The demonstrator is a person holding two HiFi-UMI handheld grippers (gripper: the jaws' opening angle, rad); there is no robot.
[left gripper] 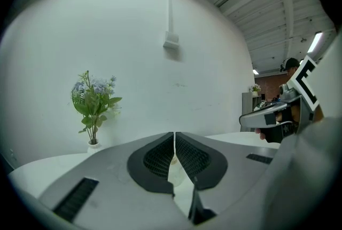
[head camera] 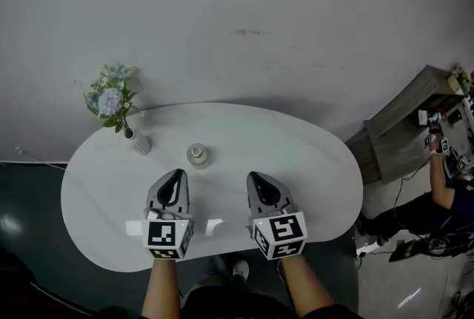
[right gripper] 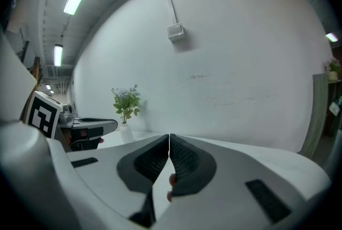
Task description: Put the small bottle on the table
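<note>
Upright, small bottle (head camera: pixel 197 155) stands well inside table (head camera: pixel 311 162) edges.

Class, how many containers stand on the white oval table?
2. A small clear round bottle stands near the middle of the white oval table; a white vase of blue flowers stands at its back left. The left claw and right claw hide some tabletop.
</note>
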